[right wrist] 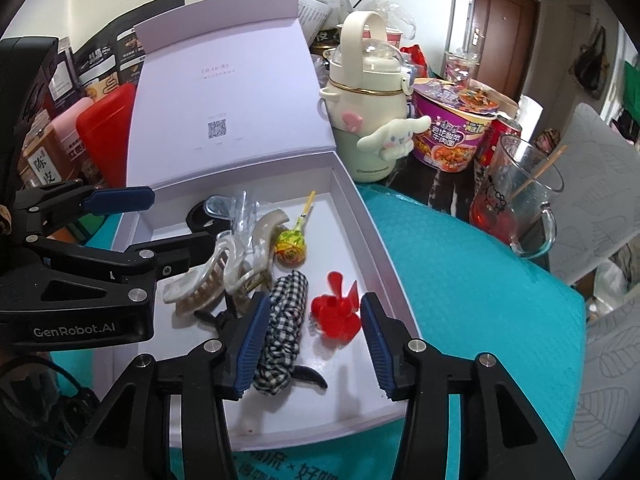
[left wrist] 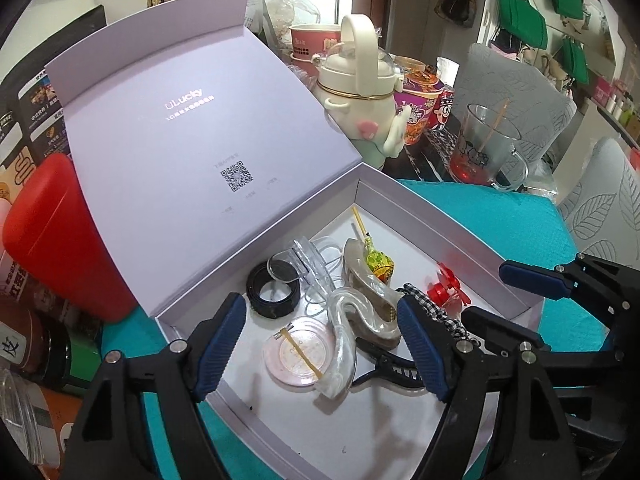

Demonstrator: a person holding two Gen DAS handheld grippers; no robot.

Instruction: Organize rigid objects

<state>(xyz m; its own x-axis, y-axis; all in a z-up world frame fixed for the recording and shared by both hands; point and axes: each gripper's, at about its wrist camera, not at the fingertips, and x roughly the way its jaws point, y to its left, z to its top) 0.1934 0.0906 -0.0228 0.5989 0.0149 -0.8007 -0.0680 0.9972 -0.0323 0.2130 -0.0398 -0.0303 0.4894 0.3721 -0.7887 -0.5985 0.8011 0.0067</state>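
Left wrist view: we see a white cardboard box (left wrist: 472,248) with its hinged lid up, on a teal mat (left wrist: 516,220). Behind it crowd a cream cartoon bottle (left wrist: 360,92), a purple noodle cup (left wrist: 420,108), a glass mug (left wrist: 484,148) and a red plastic container (left wrist: 60,240). In the box we count two pearly hair claws (left wrist: 372,292), one black claw clip (left wrist: 388,364), one black ring (left wrist: 272,292), one pink round lid (left wrist: 296,356), one yellow-green lollipop (left wrist: 376,260), one checked scrunchie (right wrist: 284,332) and one red plastic fan (right wrist: 336,316). The left gripper (left wrist: 320,344) hangs over the pink lid, jaws apart, nothing held. The right gripper (right wrist: 316,344) has its jaws apart, scrunchie and fan between them, unpressed.
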